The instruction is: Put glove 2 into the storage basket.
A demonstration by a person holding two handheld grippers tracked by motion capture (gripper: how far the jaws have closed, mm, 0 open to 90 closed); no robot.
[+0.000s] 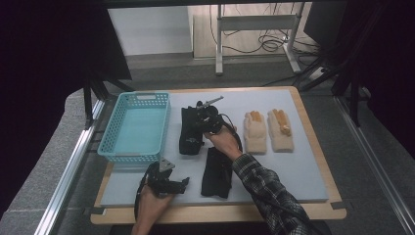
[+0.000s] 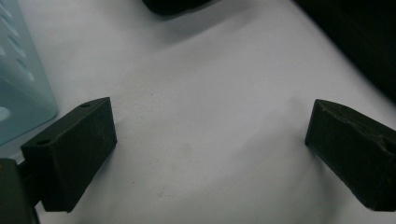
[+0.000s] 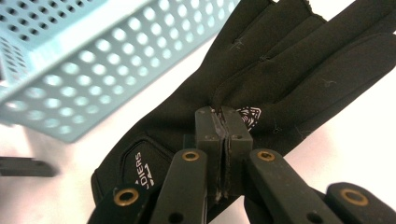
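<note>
A black glove point(image 1: 188, 134) lies flat on the white mat beside the blue basket point(image 1: 134, 127). My right gripper point(image 1: 199, 123) is shut on a fold of fabric at the back of this glove point(image 3: 280, 60), and in the right gripper view the closed pads point(image 3: 210, 126) pinch it near a small white logo. A second black glove point(image 1: 217, 172) lies nearer the front edge. My left gripper point(image 1: 185, 183) rests low over the mat left of that glove. It point(image 2: 210, 126) is open, with only bare mat between its jaws.
Two beige gloves point(image 1: 255, 132) point(image 1: 281, 129) with orange fingertips lie side by side at the right of the mat. The perforated basket wall point(image 3: 93, 60) is close beside the pinched glove. A basket corner point(image 2: 18, 84) shows left of the left gripper.
</note>
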